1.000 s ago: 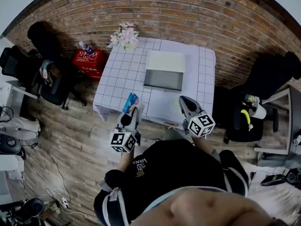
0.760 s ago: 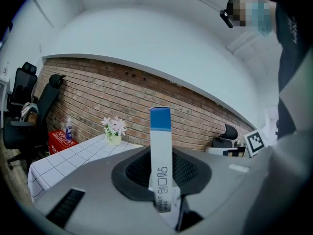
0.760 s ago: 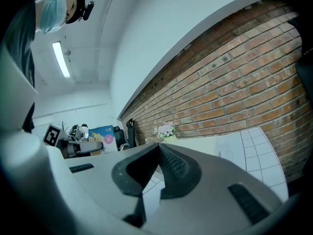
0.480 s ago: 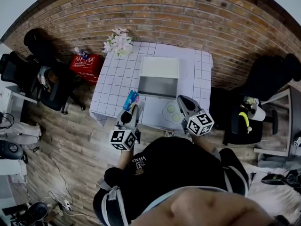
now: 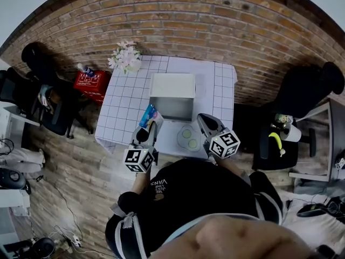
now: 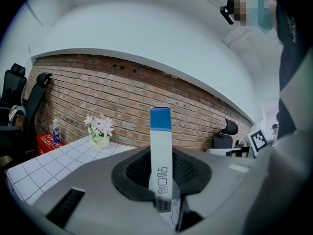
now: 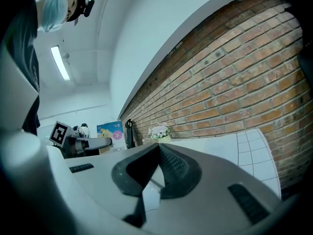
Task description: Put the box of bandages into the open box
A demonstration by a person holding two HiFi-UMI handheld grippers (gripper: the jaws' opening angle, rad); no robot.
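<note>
The slim blue-and-white cardboard box of bandages (image 6: 160,151) is gripped edge-on between the fingers of the left gripper (image 6: 164,190), which are closed partway onto it. It is held over the near left part of the white grid-patterned surface (image 5: 121,99), near the open white cardboard box (image 5: 171,84) but not yet above it. The fingers of the right gripper (image 7: 155,151) are pressed together on nothing. The pickup is judged done; the carry over the opening and the release inside are left.
</note>
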